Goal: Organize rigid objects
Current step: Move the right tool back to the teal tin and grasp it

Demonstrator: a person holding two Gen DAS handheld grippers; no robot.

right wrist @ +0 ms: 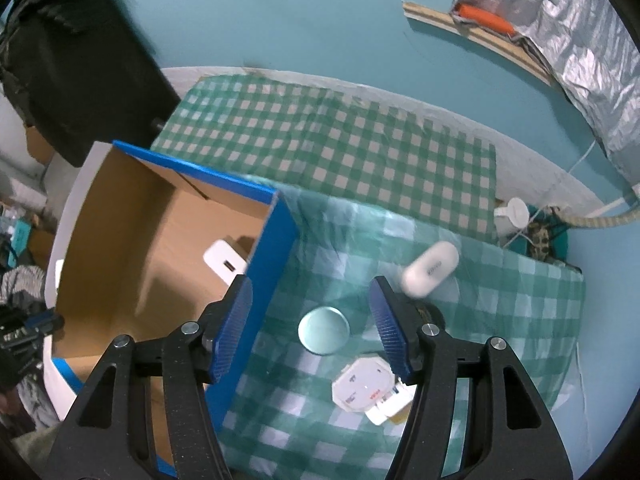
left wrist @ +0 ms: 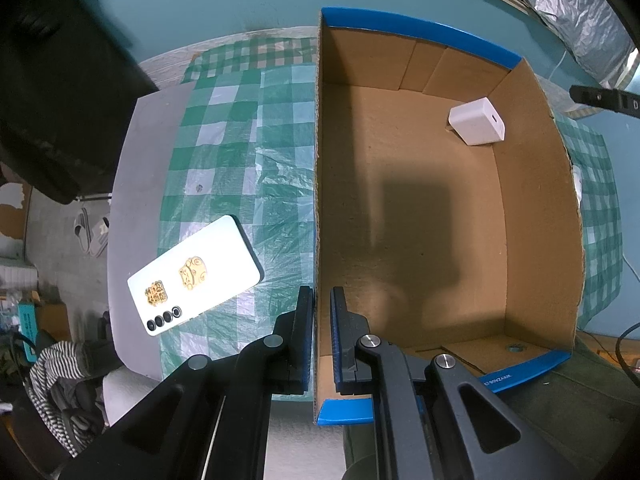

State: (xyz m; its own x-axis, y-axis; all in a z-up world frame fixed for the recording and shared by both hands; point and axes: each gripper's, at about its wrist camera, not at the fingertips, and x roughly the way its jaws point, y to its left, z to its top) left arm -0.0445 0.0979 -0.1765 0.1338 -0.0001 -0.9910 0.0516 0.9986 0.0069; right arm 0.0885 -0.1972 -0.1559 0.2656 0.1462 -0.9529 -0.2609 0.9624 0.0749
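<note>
An open cardboard box (left wrist: pixel 536 208) with blue edges stands on the checked cloth; it also shows in the right wrist view (right wrist: pixel 276 248). A white charger block (left wrist: pixel 477 121) lies inside it, seen from the right wrist too (right wrist: pixel 224 263). My left gripper (left wrist: pixel 322 336) is shut on the box's left wall (left wrist: pixel 317 200), one finger on each side. A white phone (left wrist: pixel 196 276) lies face down left of the box. My right gripper (right wrist: pixel 312 328) is open and empty above a round mirror disc (right wrist: pixel 323 330), a white earbud case (right wrist: pixel 430 268) and a white octagonal item (right wrist: pixel 363 385).
A green checked cloth (right wrist: pixel 340 152) covers the white table (left wrist: pixel 132 184). A black bag (left wrist: pixel 60 92) hangs at the left. Foil sheeting (right wrist: pixel 580 40) hangs on the teal wall at the right. Cables and a white cap (right wrist: pixel 516 210) sit past the table's right edge.
</note>
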